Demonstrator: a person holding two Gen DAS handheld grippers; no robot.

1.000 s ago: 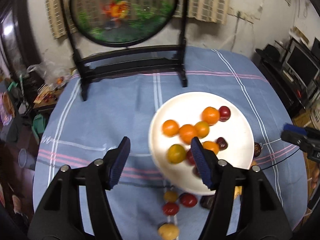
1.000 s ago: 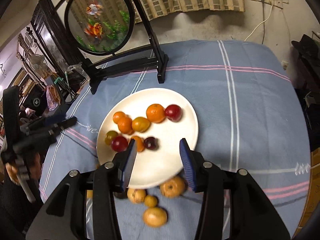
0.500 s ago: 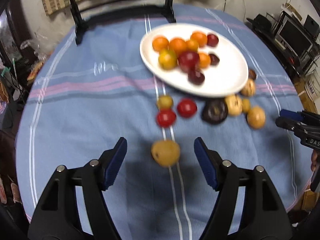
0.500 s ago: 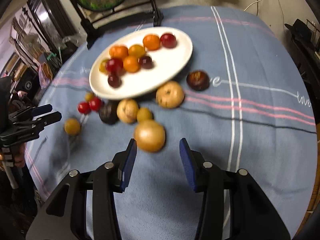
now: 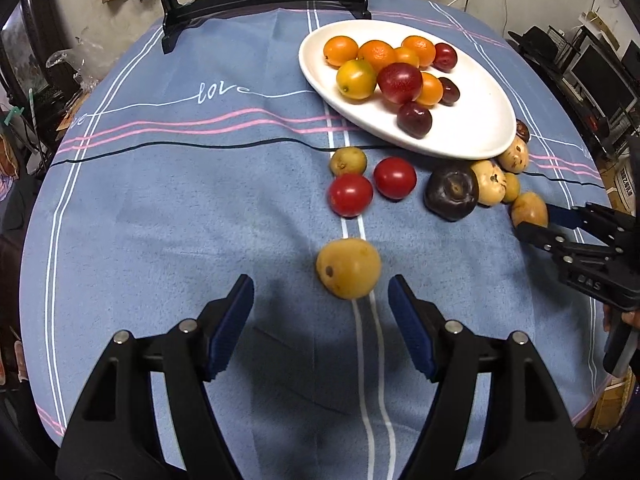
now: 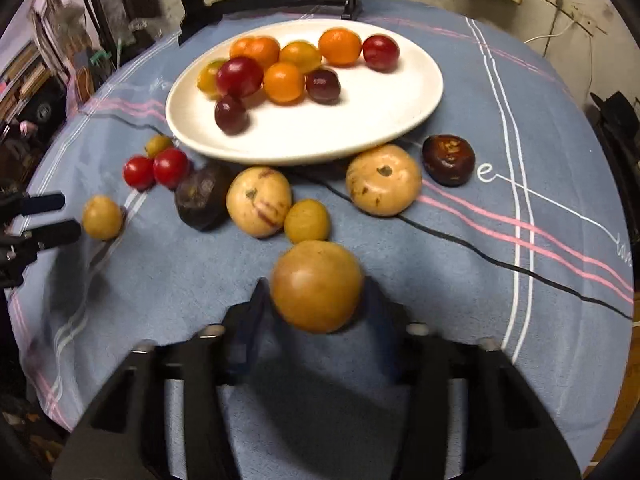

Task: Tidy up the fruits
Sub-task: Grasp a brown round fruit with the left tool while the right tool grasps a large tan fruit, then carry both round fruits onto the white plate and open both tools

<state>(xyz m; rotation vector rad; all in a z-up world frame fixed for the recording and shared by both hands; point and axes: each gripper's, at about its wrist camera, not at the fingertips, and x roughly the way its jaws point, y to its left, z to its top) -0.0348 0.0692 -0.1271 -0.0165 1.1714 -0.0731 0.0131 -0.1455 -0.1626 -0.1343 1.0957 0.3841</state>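
Both hand-held grippers gape wide: left hand-held gripper (image 5: 321, 295) near a small round yellow fruit (image 5: 348, 268), right hand-held gripper (image 6: 316, 300) around a bigger round tan fruit (image 6: 317, 286). Probably soft and rolly; squeeze their middles gently.

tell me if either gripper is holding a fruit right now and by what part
Left gripper: holds nothing, open behind a yellow fruit. Right gripper: fingers flank a tan round fruit at its sides; blur hides whether they grip.

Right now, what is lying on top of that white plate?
The white plate holds a cluster of orange fruits and dark red ones toward its far side; whatever sits behind them is hidden.
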